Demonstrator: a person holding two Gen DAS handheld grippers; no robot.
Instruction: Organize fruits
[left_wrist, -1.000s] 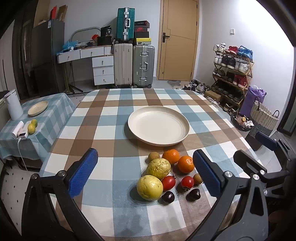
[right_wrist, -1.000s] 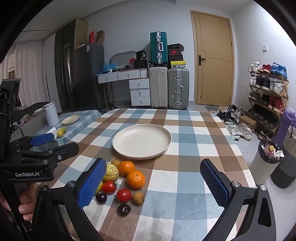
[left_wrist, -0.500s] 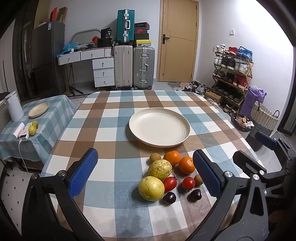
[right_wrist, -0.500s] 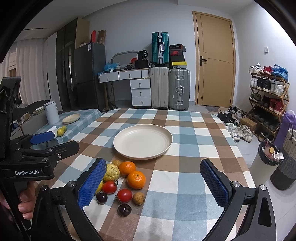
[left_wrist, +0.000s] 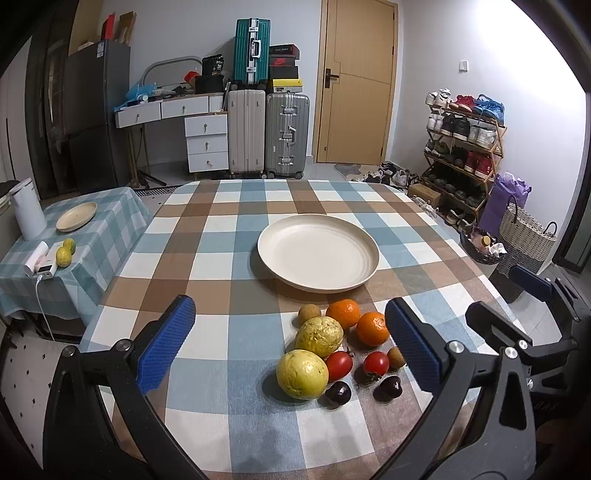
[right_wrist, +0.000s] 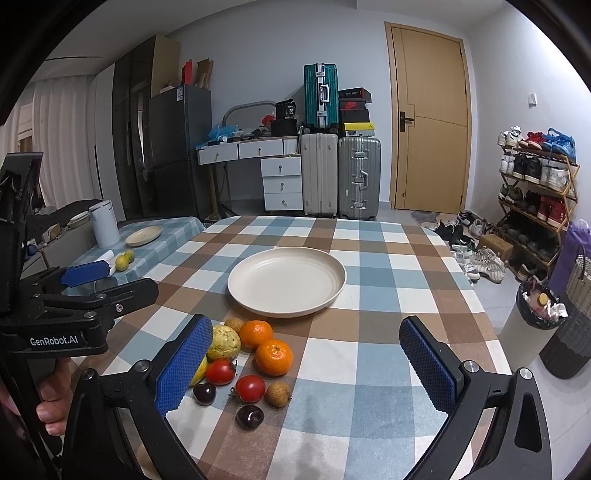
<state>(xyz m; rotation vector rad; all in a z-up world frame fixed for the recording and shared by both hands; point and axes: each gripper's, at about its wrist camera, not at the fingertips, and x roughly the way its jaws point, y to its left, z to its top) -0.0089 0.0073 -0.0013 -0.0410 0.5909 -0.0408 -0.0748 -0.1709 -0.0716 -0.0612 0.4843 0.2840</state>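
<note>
Left gripper (left_wrist: 290, 343) fingers spread wide, nothing between the blue pads, hovering above the near table edge. Right gripper (right_wrist: 306, 363) also wide apart, holding nothing, hovering over the near edge just right of the fruit. In the right wrist view the left gripper shows at far left with a hand (right_wrist: 51, 402) wrapped on its handle.

Fruit cluster sits on the checked tablecloth (left_wrist: 207, 236), near edge, just in front of the cream plate (left_wrist: 318, 253). Plate has nothing on it. Cluster: two oranges (left_wrist: 343, 313) side by side closest to the plate, a small brown round fruit (left_wrist: 309, 314) left of them, two big yellow-green fruits (left_wrist: 302, 374), one behind the other and touching or nearly so. Two red tomatoes (left_wrist: 376, 362) next, another small brown fruit (left_wrist: 395, 358) at right, two dark cherries (left_wrist: 338, 392) nearest the camera.

Side table (left_wrist: 107, 218) at left, well apart, carries a small plate, two yellow-green fruits, a white canister.
</note>
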